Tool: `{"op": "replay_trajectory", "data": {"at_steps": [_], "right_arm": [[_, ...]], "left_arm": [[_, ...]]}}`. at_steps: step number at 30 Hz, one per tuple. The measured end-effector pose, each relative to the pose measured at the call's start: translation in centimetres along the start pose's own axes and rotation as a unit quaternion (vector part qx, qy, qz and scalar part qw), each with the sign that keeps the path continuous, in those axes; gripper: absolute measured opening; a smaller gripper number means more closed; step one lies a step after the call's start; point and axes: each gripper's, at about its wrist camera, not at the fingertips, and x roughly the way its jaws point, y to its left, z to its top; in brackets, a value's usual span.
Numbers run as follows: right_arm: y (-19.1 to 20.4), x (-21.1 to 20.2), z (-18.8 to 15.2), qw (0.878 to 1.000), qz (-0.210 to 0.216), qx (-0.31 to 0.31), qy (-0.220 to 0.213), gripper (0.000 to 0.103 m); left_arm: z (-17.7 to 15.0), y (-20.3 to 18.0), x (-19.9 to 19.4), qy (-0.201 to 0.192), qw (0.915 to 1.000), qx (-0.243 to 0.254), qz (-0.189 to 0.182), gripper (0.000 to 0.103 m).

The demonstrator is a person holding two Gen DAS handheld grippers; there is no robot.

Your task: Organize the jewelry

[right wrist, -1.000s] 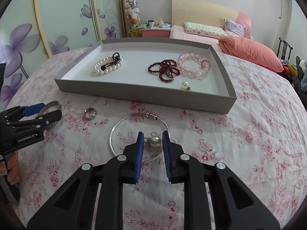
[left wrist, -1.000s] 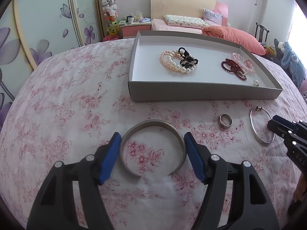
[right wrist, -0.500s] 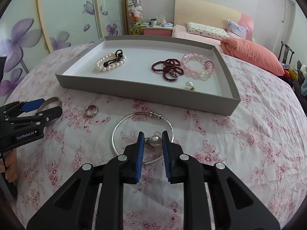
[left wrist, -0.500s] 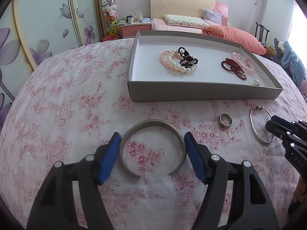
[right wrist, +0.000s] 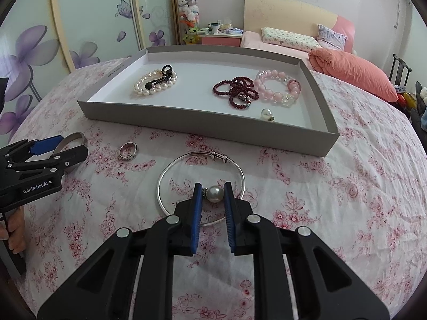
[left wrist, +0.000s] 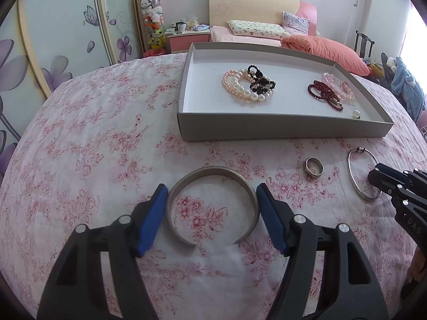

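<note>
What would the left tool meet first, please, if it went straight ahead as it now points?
Probably the far curve of the cuff that lies between the pads of the left tool; beyond it, the tray wall. Depth is hard to judge.

An open silver cuff (left wrist: 212, 205) lies flat on the floral cloth (left wrist: 106, 133), its gap facing away from the tray (left wrist: 283, 130). To its right lies a small silver ring (left wrist: 314, 167), and further right a thin silver bangle (right wrist: 200, 186) with a clasp on its tray side. A pearl earring (right wrist: 215, 193) sits inside the bangle's hoop, near its near edge. The grey tray stands beyond them; near its left side lie a white and pink pearl bracelet (left wrist: 244, 88) with a black bead bracelet (left wrist: 260, 80) across it. Towards the right lie a dark red bead strand (right wrist: 237, 90), touching a pink bead bracelet (right wrist: 277, 88), and a second pearl earring (right wrist: 266, 113) by the front wall.
</note>
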Motion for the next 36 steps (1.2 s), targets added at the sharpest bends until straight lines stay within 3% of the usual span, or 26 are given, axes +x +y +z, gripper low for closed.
{"op": "replay_trajectory", "data": {"at_steps": [16,24,31,36], "right_arm": [[-0.5,-0.2,0.1,1.0,-0.002,0.009,-0.001,0.017],[-0.4,-2.6,0.3,0.999,0.001,0.012,-0.052,0.017],[-0.1,-5.6,1.0,0.994,-0.005,0.012,-0.112,0.017],[0.0,-6.3,1.2,0.992,-0.002,0.01,-0.123,0.017]], "left_arm": [[0.0,-0.1,-0.1,0.0,1.0,0.001,0.0,0.066],[-0.2,0.0,-0.6,-0.005,0.9998,-0.005,-0.018,0.066],[0.2,-0.3,-3.5,-0.049,0.9984,-0.002,-0.029,0.066],[0.1,-0.6,-3.5,-0.046,0.9986,0.006,-0.023,0.065]]}}
